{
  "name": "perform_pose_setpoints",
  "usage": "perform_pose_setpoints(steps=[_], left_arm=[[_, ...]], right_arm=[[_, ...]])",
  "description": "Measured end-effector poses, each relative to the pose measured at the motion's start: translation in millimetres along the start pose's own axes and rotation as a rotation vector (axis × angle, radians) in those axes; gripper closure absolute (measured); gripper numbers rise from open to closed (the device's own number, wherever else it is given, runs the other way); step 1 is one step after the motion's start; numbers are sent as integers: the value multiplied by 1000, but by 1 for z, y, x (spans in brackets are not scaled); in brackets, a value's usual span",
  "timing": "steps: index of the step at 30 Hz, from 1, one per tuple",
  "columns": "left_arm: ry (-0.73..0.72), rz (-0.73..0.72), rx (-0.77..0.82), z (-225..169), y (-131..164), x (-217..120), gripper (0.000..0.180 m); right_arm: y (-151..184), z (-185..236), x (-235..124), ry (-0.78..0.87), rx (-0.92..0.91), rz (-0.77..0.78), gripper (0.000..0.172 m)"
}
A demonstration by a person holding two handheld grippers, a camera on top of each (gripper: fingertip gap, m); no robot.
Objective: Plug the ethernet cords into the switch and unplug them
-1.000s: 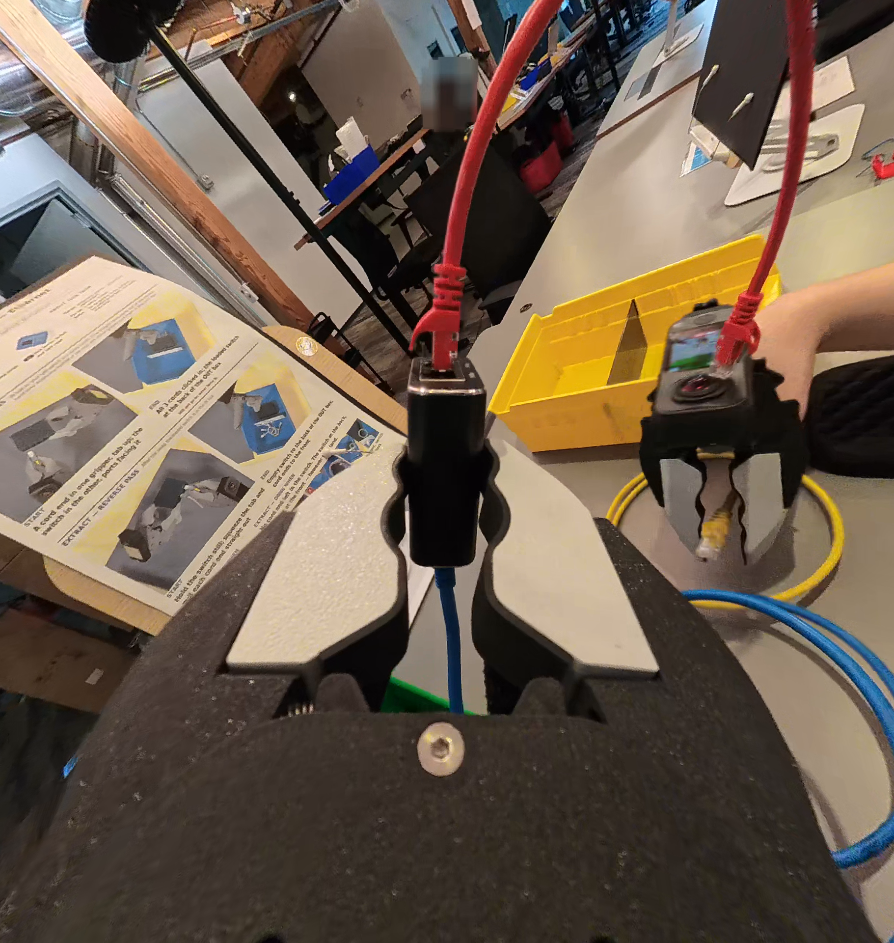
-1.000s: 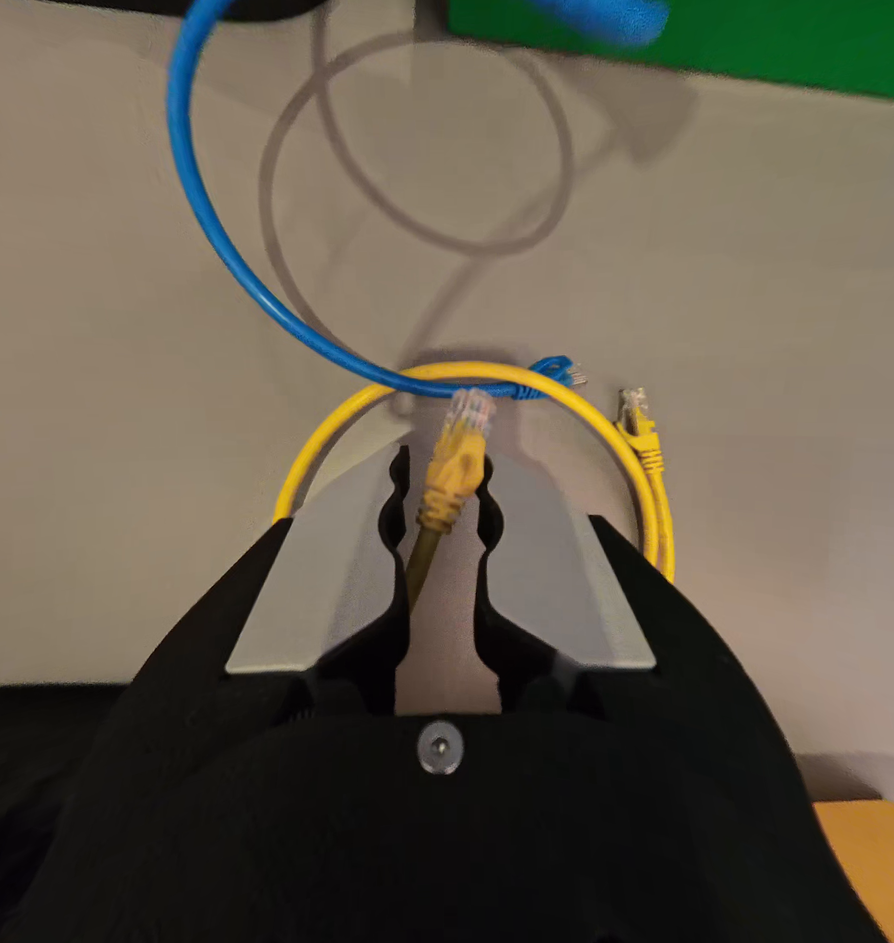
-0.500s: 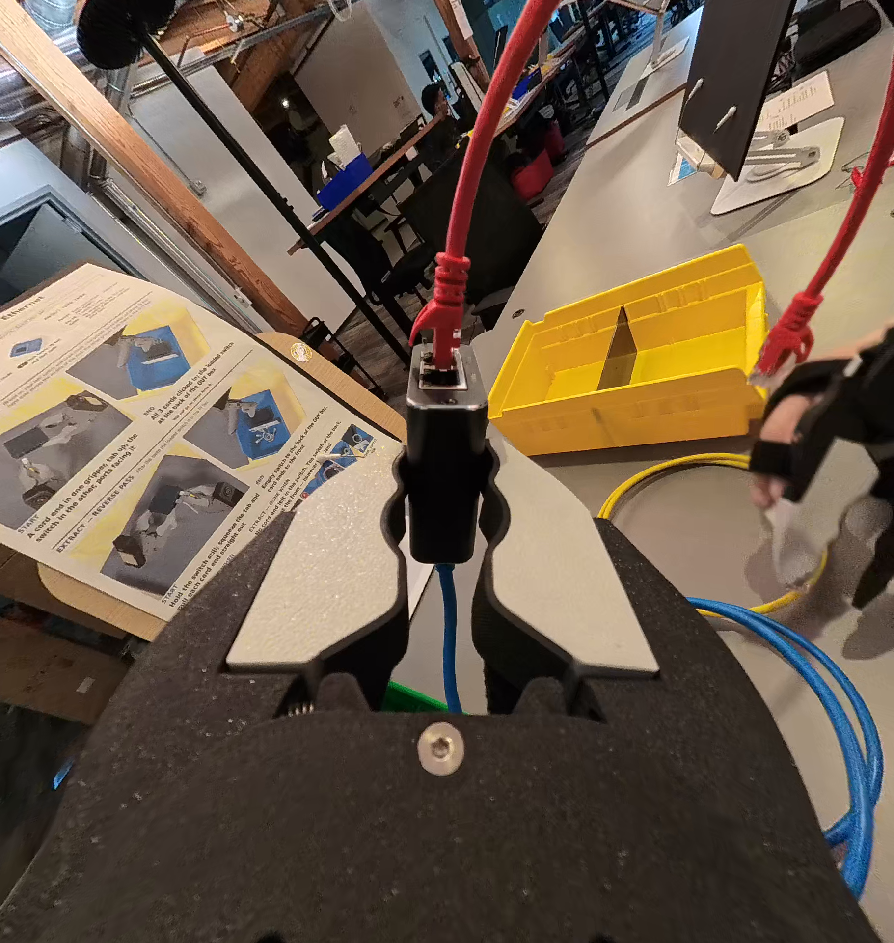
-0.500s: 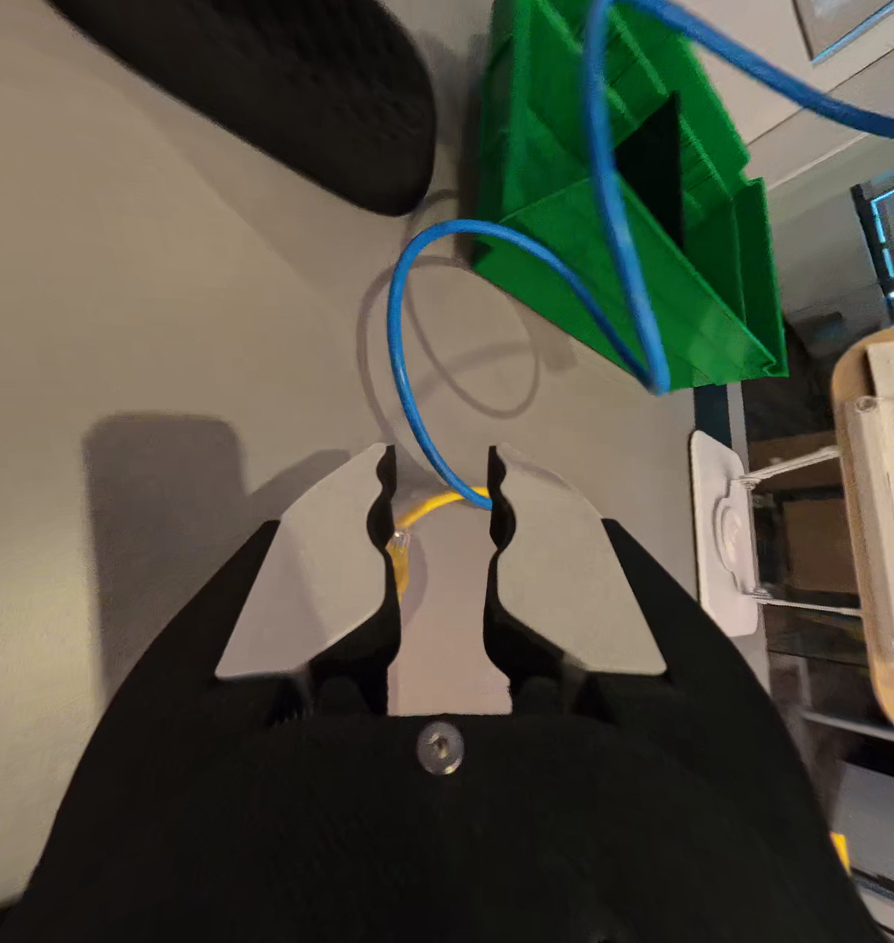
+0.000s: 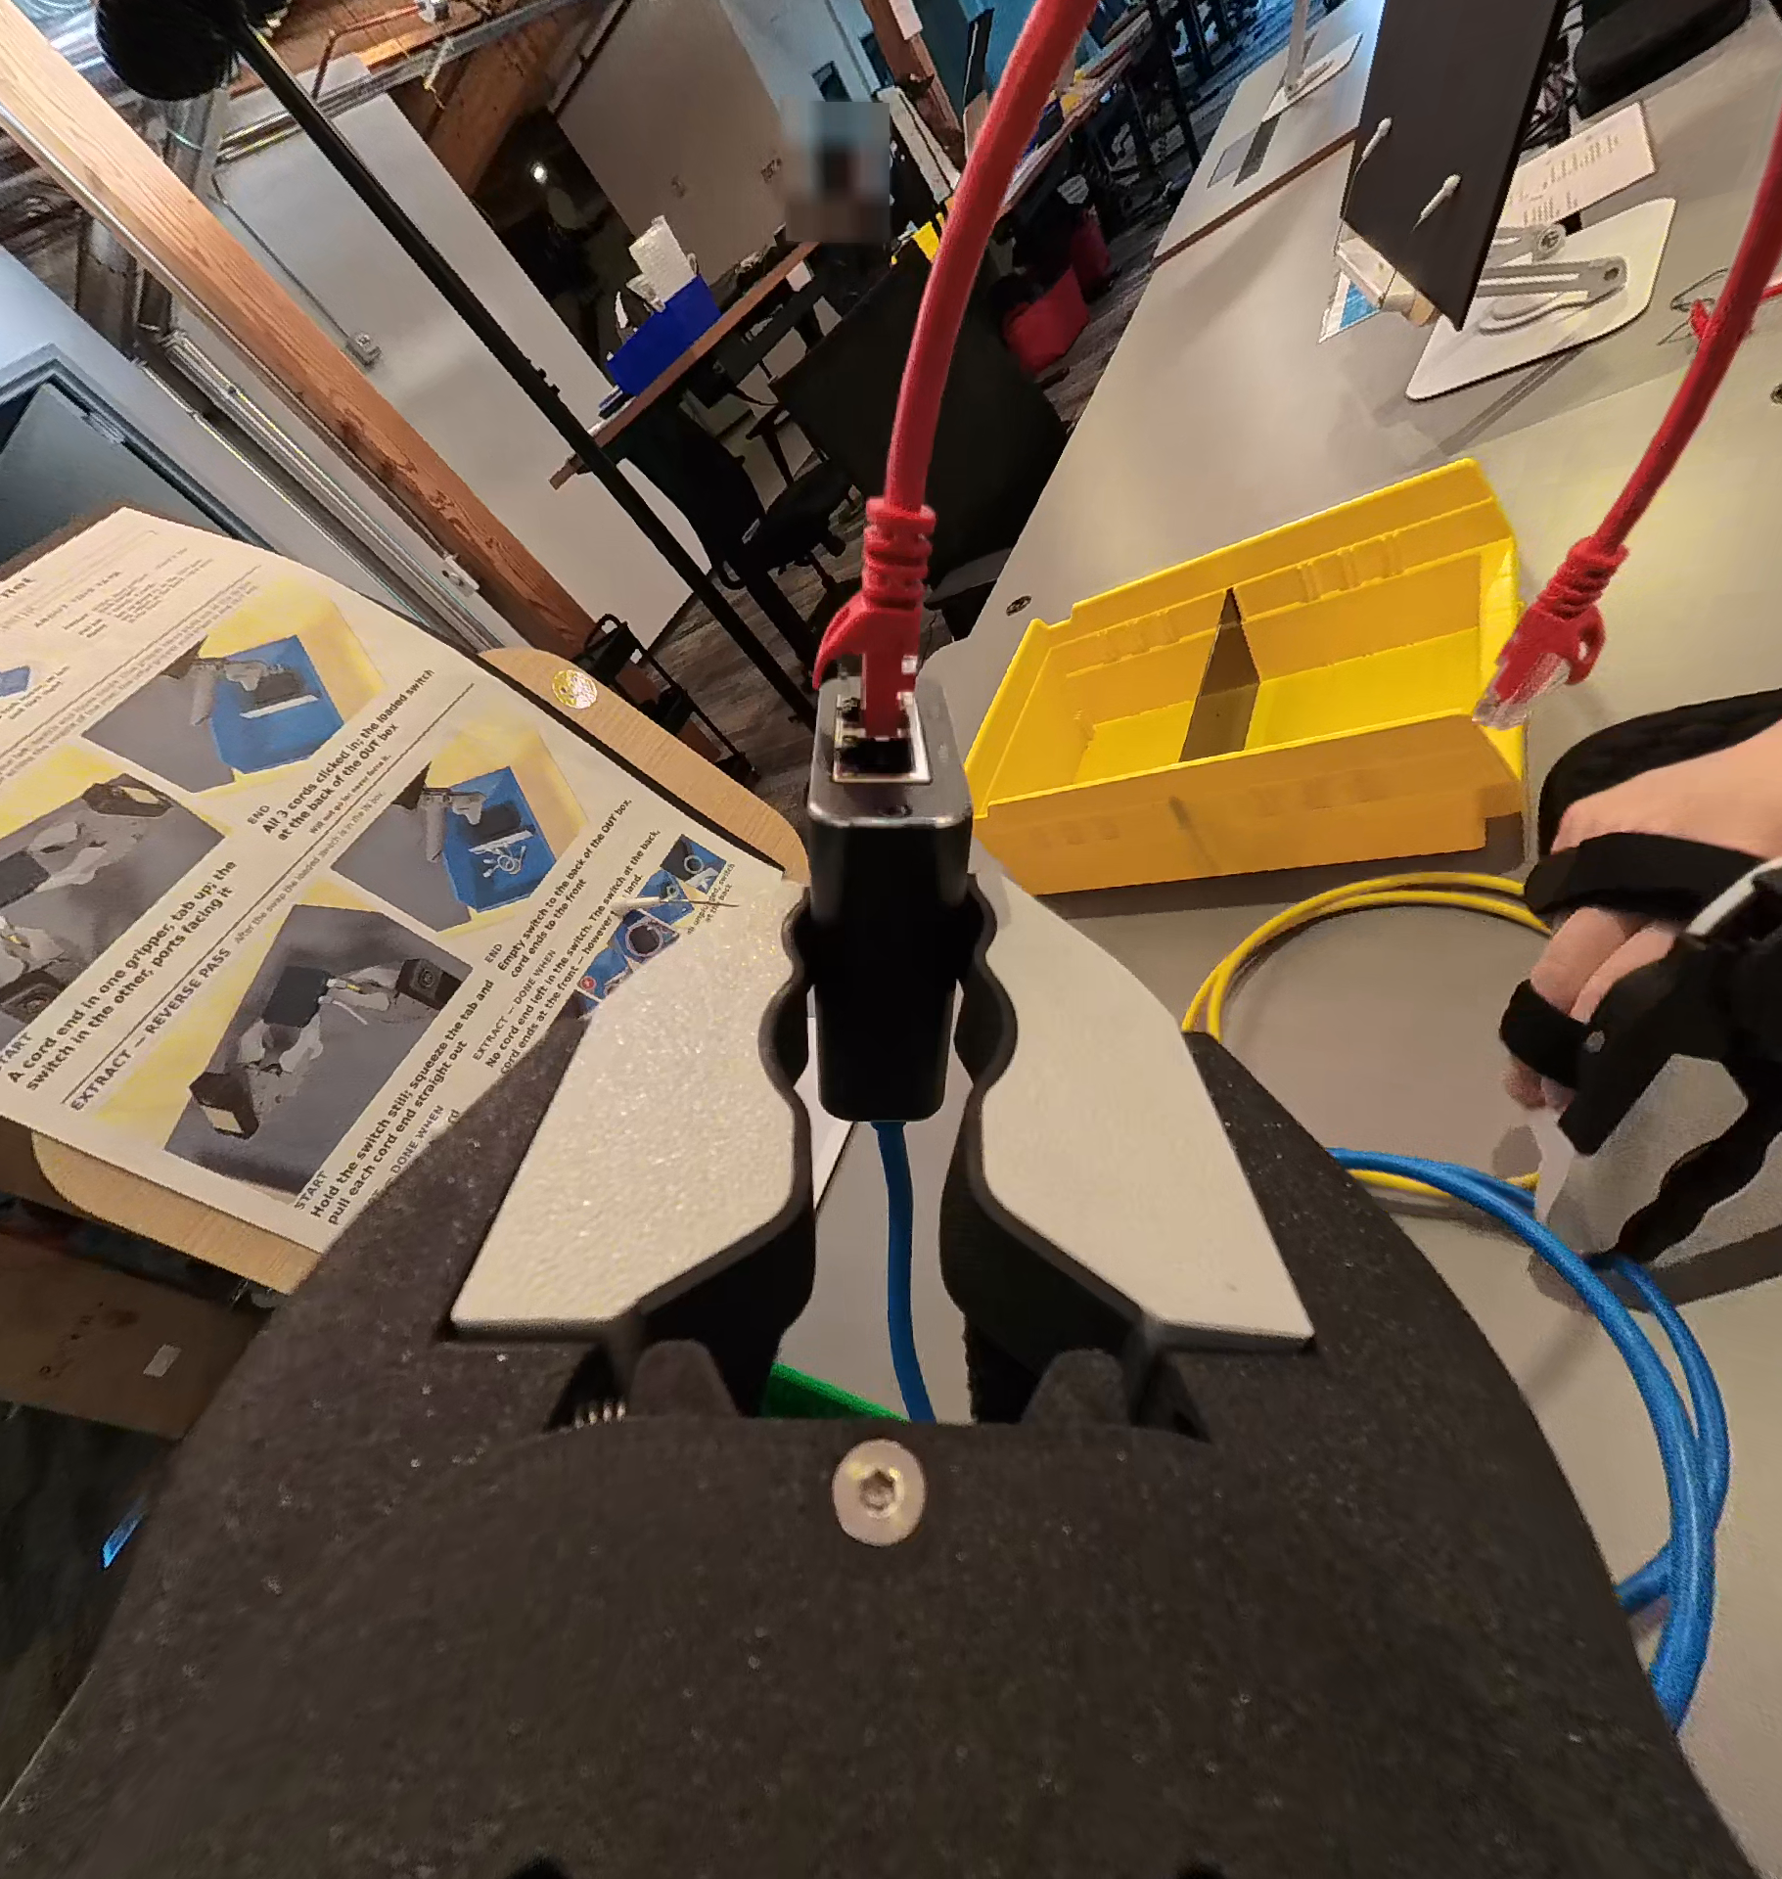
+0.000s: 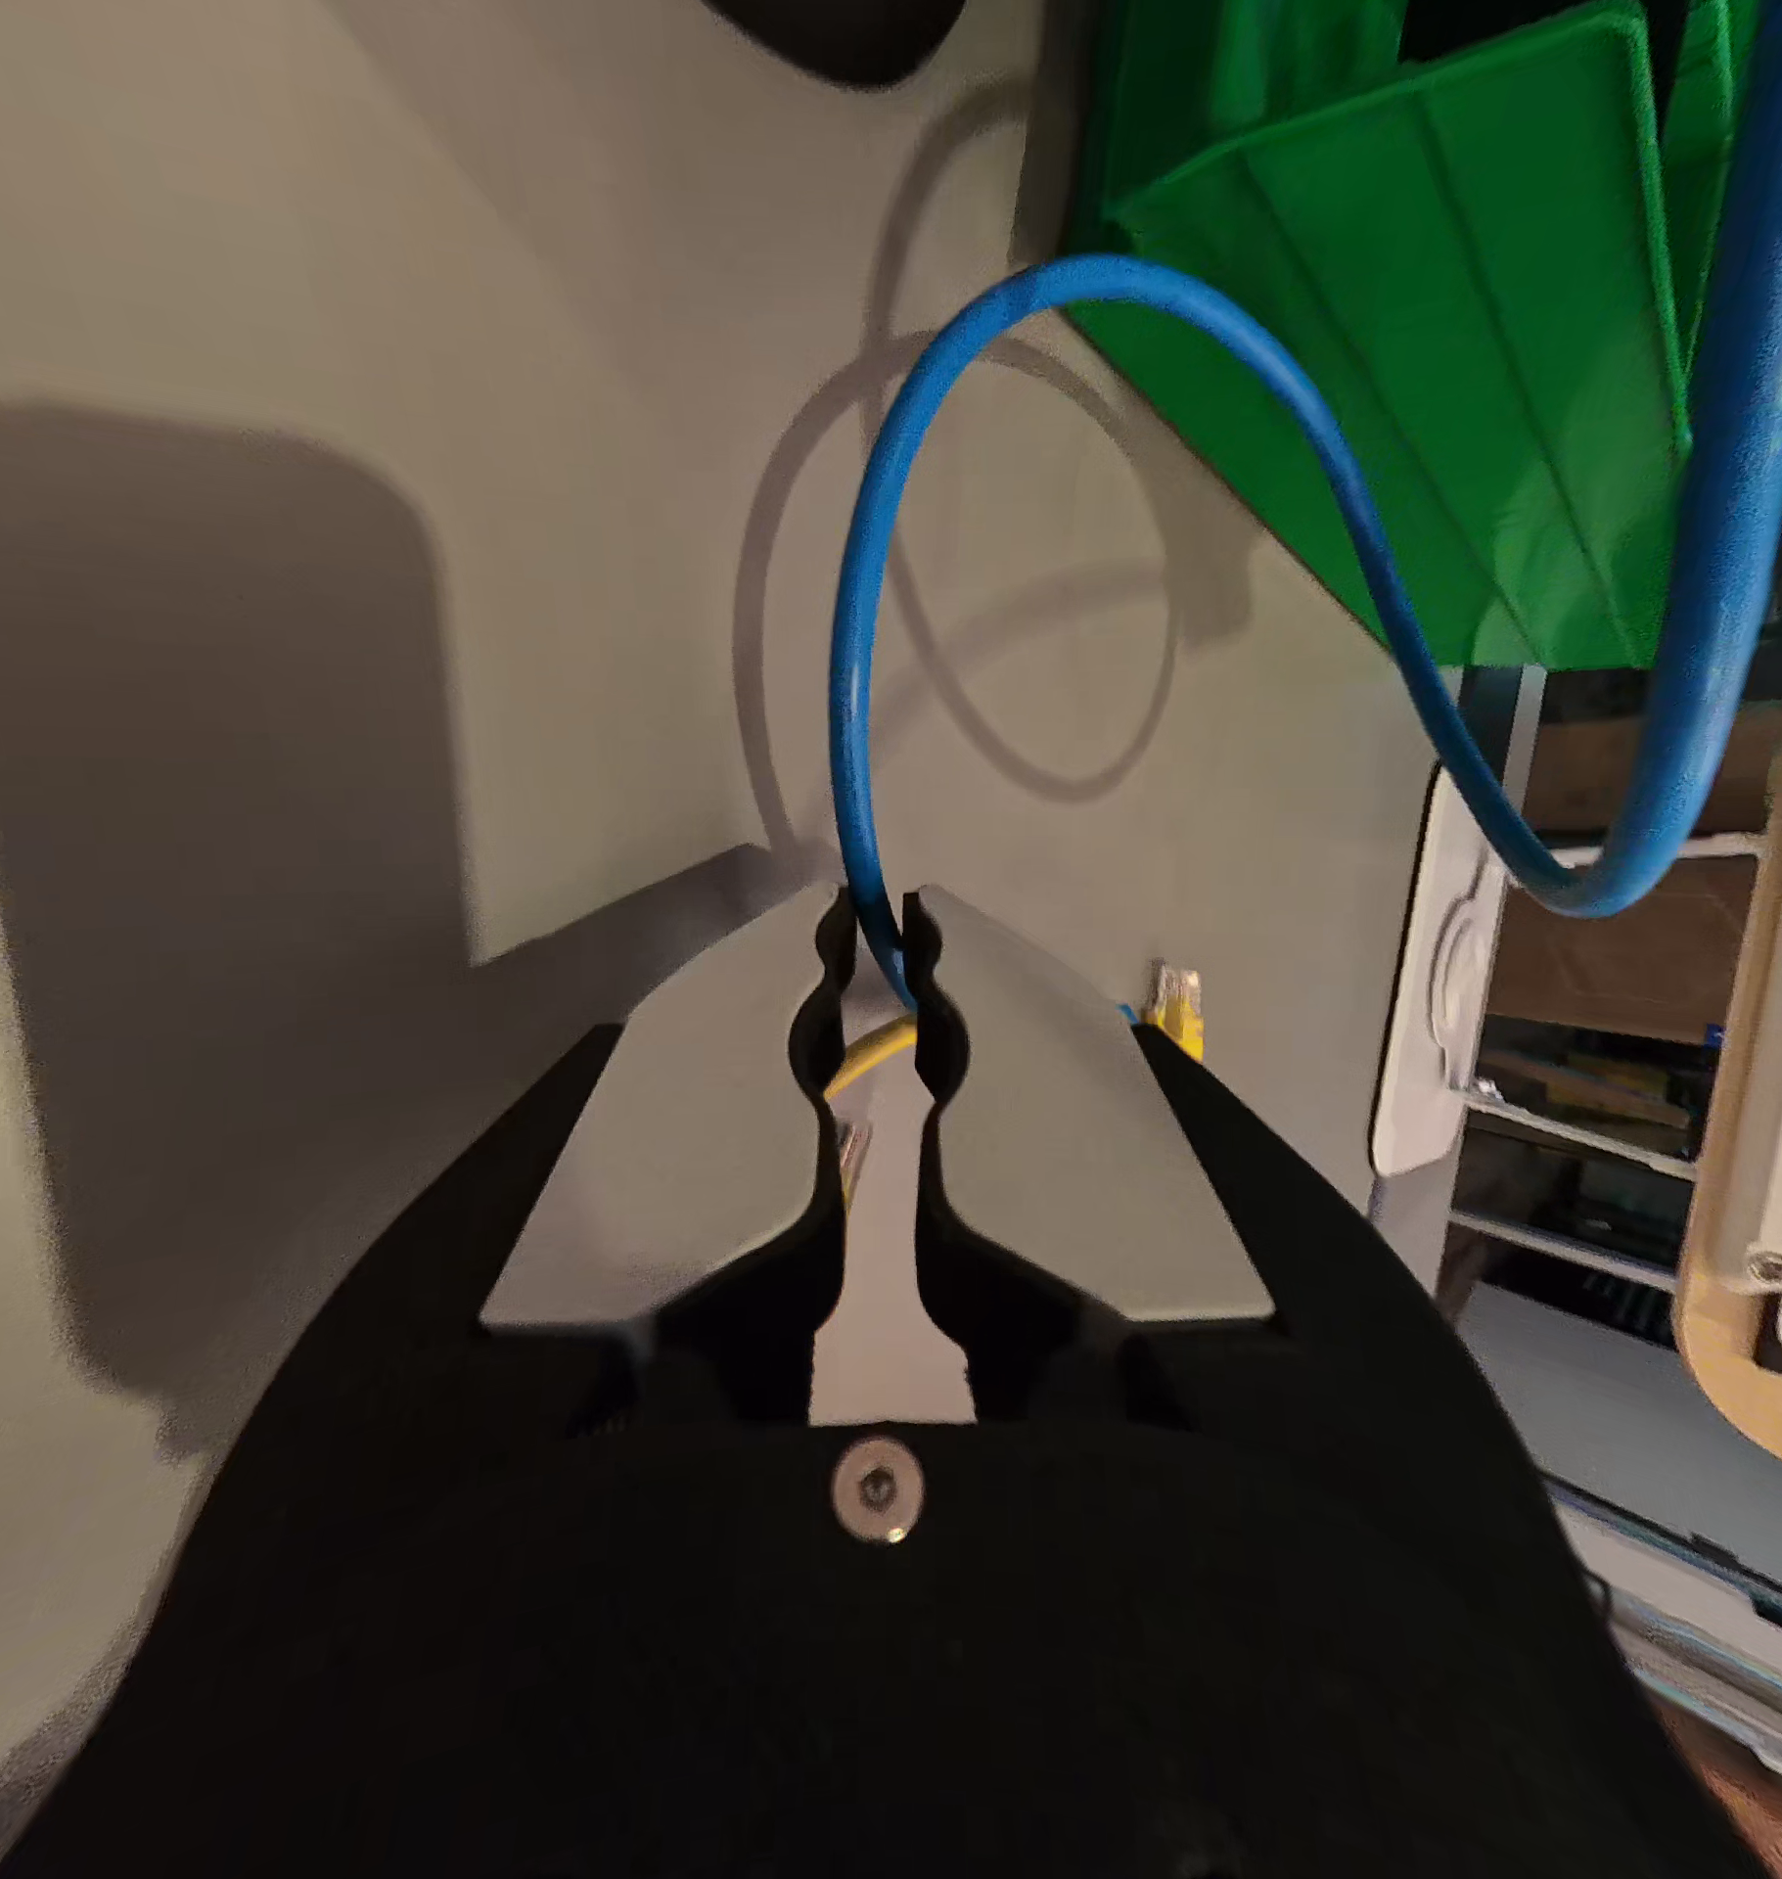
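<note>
Since a second ago the right tongs (image 6: pixel 878 915) have dropped the yellow plug, swung round and narrowed onto the blue cord (image 6: pixel 851 651); the left tongs have not shifted.

Left side: sheet (image 5: pixel 205 864) propped beside the work, presumably for reference. Left tongs (image 5: pixel 888 976) clamp the switch (image 5: pixel 886 915) upright, ports facing away, so plugs can be pushed straight in. Red cord (image 5: pixel 907 569) sits in the far port; near port empty. Its other end (image 5: pixel 1537 661) dangles free over the yellow bin (image 5: pixel 1252 813).

Right: jaws stand narrow around the blue cord, which touches the right pad; left pad contact unclear. Yellow cord (image 6: pixel 876 1047) lies on the desk (image 6: pixel 459 407).
</note>
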State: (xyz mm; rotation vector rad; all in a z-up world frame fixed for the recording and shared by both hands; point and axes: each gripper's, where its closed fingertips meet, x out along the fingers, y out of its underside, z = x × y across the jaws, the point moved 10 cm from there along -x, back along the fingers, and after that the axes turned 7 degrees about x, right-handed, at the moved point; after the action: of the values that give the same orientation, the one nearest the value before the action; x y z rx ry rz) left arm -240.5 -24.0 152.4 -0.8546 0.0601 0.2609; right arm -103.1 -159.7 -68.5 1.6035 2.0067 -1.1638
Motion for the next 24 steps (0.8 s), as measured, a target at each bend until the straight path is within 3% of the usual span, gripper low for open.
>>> perform_pose_setpoints(steps=[7, 11, 14, 17, 21, 24], left_arm=[[41, 8, 20, -8, -4, 15, 156], [23, 36, 36, -10, -6, 20, 156], [14, 24, 22, -9, -8, 15, 156], [7, 10, 19, -8, -11, 7, 156], [23, 39, 43, -10, -13, 2, 156], [4, 50, 57, -10, -13, -1, 156]], right_arm=[[10, 0, -28, -26, 70, 195, 164], [-6, -11, -50, -17, 134, -25, 165], [-25, -1, -51, -4, 19, -206, 165], [-32, 21, -31, -20, -73, -237, 165], [-34, 40, -12, -87, 13, -253, 164], [-31, 41, -23, -154, 136, -309, 152]])
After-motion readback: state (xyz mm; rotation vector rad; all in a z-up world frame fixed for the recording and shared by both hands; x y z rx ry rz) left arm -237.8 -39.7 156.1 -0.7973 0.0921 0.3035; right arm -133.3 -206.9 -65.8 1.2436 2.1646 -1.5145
